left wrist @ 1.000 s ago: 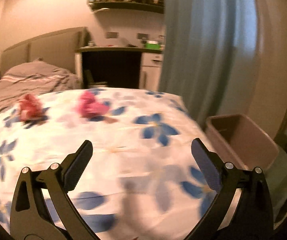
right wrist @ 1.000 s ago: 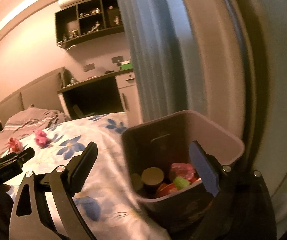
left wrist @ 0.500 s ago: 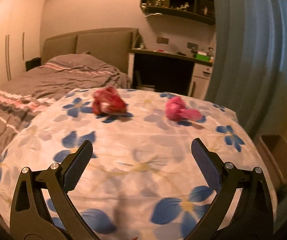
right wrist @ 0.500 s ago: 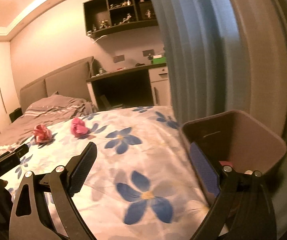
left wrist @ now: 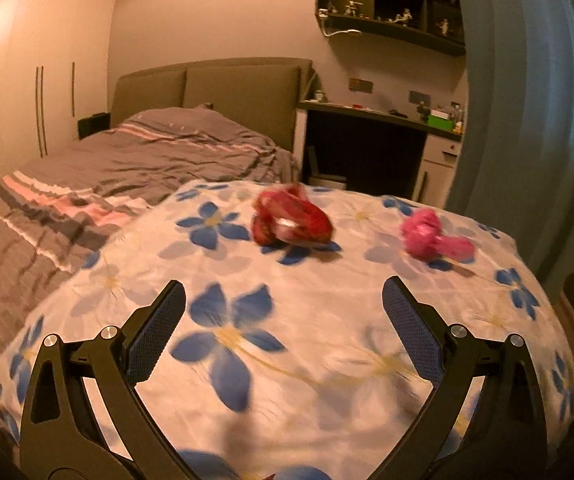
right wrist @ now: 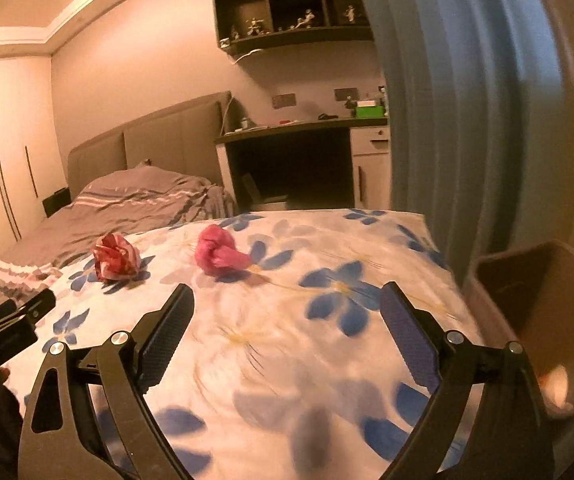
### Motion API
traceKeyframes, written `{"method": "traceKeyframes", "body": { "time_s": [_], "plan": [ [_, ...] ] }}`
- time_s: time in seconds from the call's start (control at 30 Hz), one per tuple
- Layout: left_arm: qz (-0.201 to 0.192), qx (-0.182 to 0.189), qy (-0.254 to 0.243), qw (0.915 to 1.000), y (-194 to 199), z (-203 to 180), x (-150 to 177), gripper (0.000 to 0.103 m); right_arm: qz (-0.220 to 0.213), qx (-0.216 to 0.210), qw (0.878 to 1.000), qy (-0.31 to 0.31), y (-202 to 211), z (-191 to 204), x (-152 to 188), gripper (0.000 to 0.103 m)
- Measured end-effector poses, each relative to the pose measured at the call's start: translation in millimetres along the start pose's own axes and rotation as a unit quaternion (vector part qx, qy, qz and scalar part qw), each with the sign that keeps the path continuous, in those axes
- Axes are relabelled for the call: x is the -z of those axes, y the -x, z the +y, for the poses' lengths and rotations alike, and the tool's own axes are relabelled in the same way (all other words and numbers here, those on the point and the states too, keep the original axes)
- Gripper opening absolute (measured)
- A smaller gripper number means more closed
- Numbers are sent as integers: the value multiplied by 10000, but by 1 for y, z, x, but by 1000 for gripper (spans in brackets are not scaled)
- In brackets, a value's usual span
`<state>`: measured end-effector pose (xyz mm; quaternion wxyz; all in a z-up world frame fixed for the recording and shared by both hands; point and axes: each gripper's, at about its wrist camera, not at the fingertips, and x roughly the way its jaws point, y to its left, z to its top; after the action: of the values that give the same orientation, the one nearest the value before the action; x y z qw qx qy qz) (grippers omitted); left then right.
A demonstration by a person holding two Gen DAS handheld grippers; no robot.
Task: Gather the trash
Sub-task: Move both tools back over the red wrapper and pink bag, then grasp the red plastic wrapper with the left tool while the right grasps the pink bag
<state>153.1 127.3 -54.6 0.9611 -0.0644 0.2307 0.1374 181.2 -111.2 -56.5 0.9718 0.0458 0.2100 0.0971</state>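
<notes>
— Grippers first: how do they stand?
— Left gripper (left wrist: 283, 316) and right gripper (right wrist: 287, 320) both hover level over the floral sheet (left wrist: 307, 340), fingers wide apart, empty.
— Trash count?
— Two crumpled wads farther on: a red wrapper (left wrist: 291, 220), left, a pink wrapper (left wrist: 431, 236), right. One smooth rectangular bin (right wrist: 543, 312) stands beside the bed, right.

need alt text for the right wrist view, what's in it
The open right gripper hovers empty over a floral bedspread. Two crumpled wrappers lie ahead, one red and one pink; a brown bin stands at the bed's right edge.
</notes>
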Motion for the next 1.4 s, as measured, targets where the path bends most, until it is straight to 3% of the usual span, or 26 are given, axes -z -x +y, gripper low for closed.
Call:
{"method": "traceKeyframes", "body": {
  "time_s": [0.47,0.67,0.97,1.03,1.2,1.3,1.37,1.4],
  "plan": [
    [-278,32,-95,9996,-57,13,-48,97,548,-140,9982,178,-124,52,-41,90],
    [-131,92,-3,9999,-91,9,-56,97,837,-158,9963,98,-158,60,-48,83],
    [289,83,157,9994,-136,12,-65,97,1286,-235,9913,124,-178,62,-36,51],
    [420,125,208,9988,-145,15,-66,97,1329,-276,9906,197,-180,65,-34,34],
    [811,371,412,9952,-163,24,-61,97,1329,-334,9900,348,-181,70,-33,25],
    [891,577,455,9933,-166,26,-60,85,1339,-364,9898,324,-182,69,-32,22],
    [978,753,423,9915,-167,24,-59,64,1337,-378,9898,298,-182,68,-33,21],
    [1030,818,383,9906,-168,22,-58,59,1333,-386,9899,291,-182,67,-33,20]
  ]
}}
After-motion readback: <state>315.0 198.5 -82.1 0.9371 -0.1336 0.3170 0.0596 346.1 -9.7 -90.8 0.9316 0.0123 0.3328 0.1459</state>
